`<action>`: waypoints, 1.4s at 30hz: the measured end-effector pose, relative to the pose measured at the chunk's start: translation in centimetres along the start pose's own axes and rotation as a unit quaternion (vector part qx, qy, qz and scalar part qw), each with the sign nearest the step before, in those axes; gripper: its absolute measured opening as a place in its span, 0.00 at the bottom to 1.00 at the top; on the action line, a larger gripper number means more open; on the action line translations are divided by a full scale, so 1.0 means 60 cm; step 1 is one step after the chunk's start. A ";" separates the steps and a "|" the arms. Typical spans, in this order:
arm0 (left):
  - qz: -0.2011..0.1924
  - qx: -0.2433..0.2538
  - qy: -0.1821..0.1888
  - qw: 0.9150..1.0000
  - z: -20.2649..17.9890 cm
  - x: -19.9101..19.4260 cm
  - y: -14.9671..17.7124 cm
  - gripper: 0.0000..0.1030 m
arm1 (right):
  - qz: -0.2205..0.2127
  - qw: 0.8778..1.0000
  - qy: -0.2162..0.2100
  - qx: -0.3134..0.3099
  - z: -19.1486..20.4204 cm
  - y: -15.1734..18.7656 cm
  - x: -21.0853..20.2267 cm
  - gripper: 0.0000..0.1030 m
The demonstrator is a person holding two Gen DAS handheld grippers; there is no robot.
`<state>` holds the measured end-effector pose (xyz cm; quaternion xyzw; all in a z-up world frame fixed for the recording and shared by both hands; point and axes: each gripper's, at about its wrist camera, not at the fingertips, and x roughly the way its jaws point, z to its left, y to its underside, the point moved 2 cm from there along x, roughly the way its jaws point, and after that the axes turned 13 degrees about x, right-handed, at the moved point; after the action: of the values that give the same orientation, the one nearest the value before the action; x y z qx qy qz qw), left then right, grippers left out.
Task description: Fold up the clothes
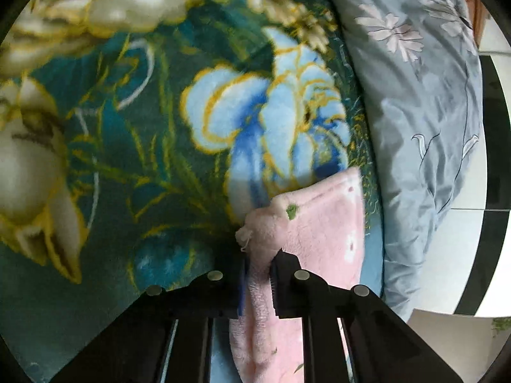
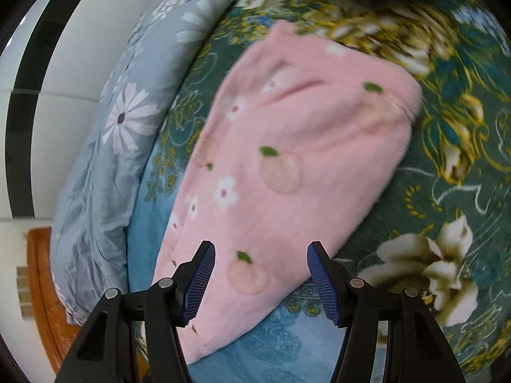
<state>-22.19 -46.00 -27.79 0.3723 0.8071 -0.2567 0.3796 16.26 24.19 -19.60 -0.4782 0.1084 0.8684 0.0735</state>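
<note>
A: Left gripper (image 1: 258, 266) clamped on a bunched edge of the pink fleece garment (image 1: 322, 223) — lifted off the green floral blanket (image 1: 143, 127).

B: Right gripper (image 2: 260, 282)?

A: Jaws wide apart, holding nothing, hovering over the garment's near end, which lies folded on the blanket beside the grey-blue quilt (image 2: 105, 166).

B: Risk?

A: One-point hold — fleece could slip out or the fold drag crooked.

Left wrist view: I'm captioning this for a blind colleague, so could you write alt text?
The left gripper is shut on a bunched fold of pink fleece garment, above a teal floral blanket. A grey-blue flowered quilt lies along the right.
</note>
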 end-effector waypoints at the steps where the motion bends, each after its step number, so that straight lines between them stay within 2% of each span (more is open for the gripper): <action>1: -0.005 0.006 -0.005 1.000 -0.005 -0.005 -0.002 0.12 | -0.003 1.000 -0.002 0.008 -0.013 -0.006 0.000 0.62; 4: 0.000 0.019 -0.026 0.999 -0.016 -0.004 -0.004 0.12 | -0.027 0.999 -0.007 0.039 -0.059 -0.033 -0.005 0.65; 9: 0.000 0.002 -0.037 0.999 -0.009 0.005 -0.002 0.12 | -0.059 0.991 -0.034 0.116 -0.143 -0.081 -0.004 0.66; 14: -0.002 0.008 -0.055 0.998 -0.015 0.006 0.000 0.12 | -0.100 0.976 -0.104 0.166 -0.186 -0.135 0.008 0.66; 20: -0.006 0.024 -0.084 0.996 -0.036 0.011 -0.005 0.12 | -0.130 0.976 -0.120 0.128 -0.169 -0.169 0.019 0.68; 24: -0.010 0.025 -0.094 0.995 -0.044 0.013 -0.007 0.12 | -0.131 0.978 -0.120 0.109 -0.144 -0.188 0.028 0.65; 25: -0.011 0.026 -0.096 0.995 -0.045 0.011 -0.006 0.12 | -0.130 0.978 -0.123 0.111 -0.137 -0.192 0.031 0.62; 28: -0.017 0.028 -0.104 0.994 -0.054 0.005 -0.006 0.12 | -0.125 0.978 -0.104 0.129 -0.126 -0.200 0.041 0.43; 29: -0.020 0.033 -0.104 0.994 -0.063 -0.004 -0.008 0.11 | -0.124 0.979 -0.094 0.132 -0.123 -0.203 0.040 0.30; 30: -0.024 0.038 -0.104 0.994 -0.071 -0.012 -0.009 0.10 | -0.120 0.980 -0.084 0.134 -0.115 -0.204 0.039 0.24; 32: -0.032 0.049 -0.095 0.994 -0.095 -0.037 -0.017 0.10 | -0.121 0.982 -0.076 0.125 -0.092 -0.205 0.019 0.19; 34: -0.038 0.062 -0.071 0.995 -0.124 -0.072 -0.029 0.10 | -0.131 0.982 -0.092 0.096 -0.062 -0.204 -0.020 0.18; 39: -0.066 0.114 0.015 0.991 -0.176 -0.202 -0.051 0.09 | -0.142 0.978 -0.147 0.029 -0.013 -0.181 -0.138 0.17; 42: -0.047 0.120 -0.031 0.991 -0.103 -0.198 -0.034 0.10 | -0.147 0.979 -0.143 -0.013 -0.028 -0.160 -0.185 0.18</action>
<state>-21.26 -47.69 -14.39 0.3685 0.7752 -0.3804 0.3444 25.75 32.74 -12.23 -0.3611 0.0136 0.9087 0.2090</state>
